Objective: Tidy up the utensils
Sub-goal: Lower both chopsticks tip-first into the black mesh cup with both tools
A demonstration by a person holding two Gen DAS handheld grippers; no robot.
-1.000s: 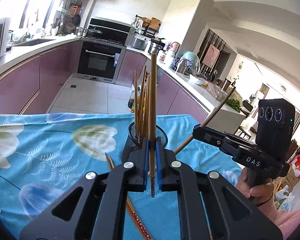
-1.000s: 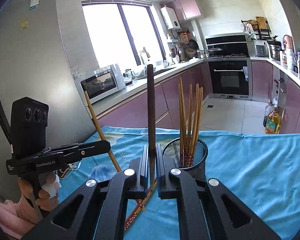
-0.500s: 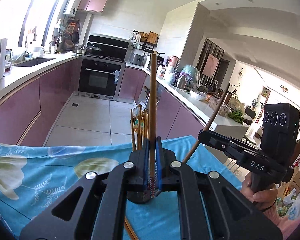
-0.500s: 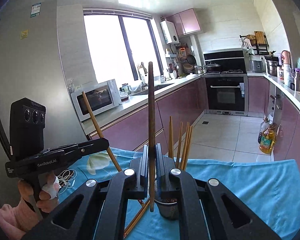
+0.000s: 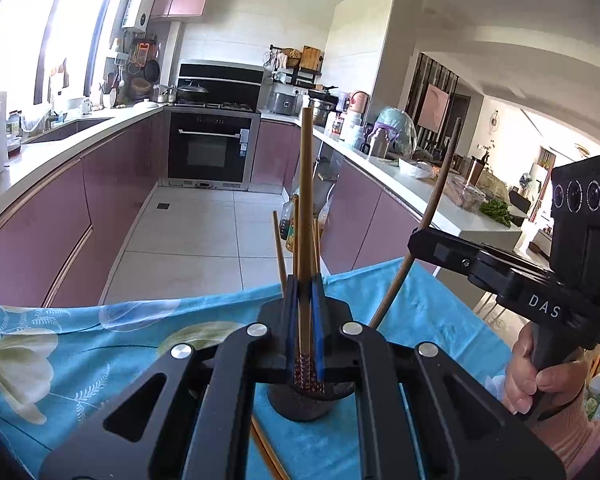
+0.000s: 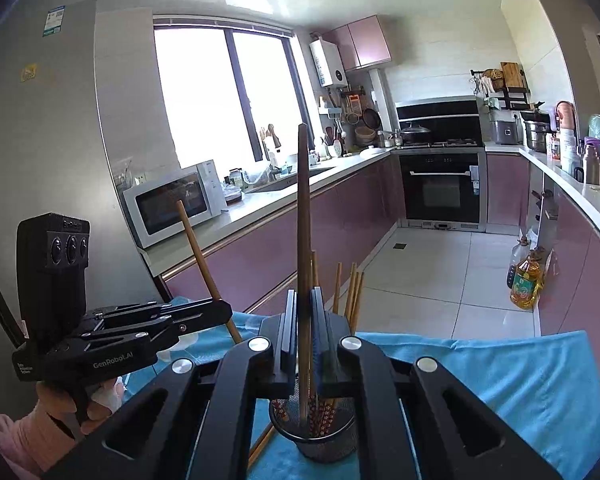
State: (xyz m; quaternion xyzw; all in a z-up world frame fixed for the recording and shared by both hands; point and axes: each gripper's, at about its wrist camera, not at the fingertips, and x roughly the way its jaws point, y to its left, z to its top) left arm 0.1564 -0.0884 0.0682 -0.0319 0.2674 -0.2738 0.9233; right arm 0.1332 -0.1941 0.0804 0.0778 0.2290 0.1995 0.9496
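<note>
- Chopsticks are what both views centre on: in the left wrist view the left gripper (image 5: 305,312) is clamped on a light wooden chopstick (image 5: 306,208), which stands nearly upright between the blue pads (image 5: 317,320) and rises well above them, its patterned lower end showing just under the jaws.
- Directly below and just beyond that gripper sits a black mesh cup (image 5: 304,404) on the blue floral tablecloth (image 5: 80,344); several more chopsticks (image 5: 278,240) stand in the cup, their tips rising behind the jaws.
- Beneath the left gripper's body, a loose chopstick (image 5: 268,456) lies on the cloth beside the cup.
- Off to the right of the left gripper, the right gripper (image 5: 416,240) is held by a hand (image 5: 528,376) and is closed on a dark chopstick (image 5: 440,188) that slants up and to the right.
- In the right wrist view the right gripper (image 6: 305,320) has its jaws shut on the dark chopstick (image 6: 303,208), upright along the middle of the jaws, its lower end above the cup's mouth.
- The mesh cup (image 6: 320,440) sits right under this gripper, with the patterned ends of the bundle (image 6: 354,292) visible inside it and their tips fanning up to the right of the jaws.
- To the left of it, the left gripper (image 6: 220,312), gripped by a hand (image 6: 100,404) in a pink sleeve, holds the light chopstick (image 6: 198,256), tilted up and to the left.
</note>
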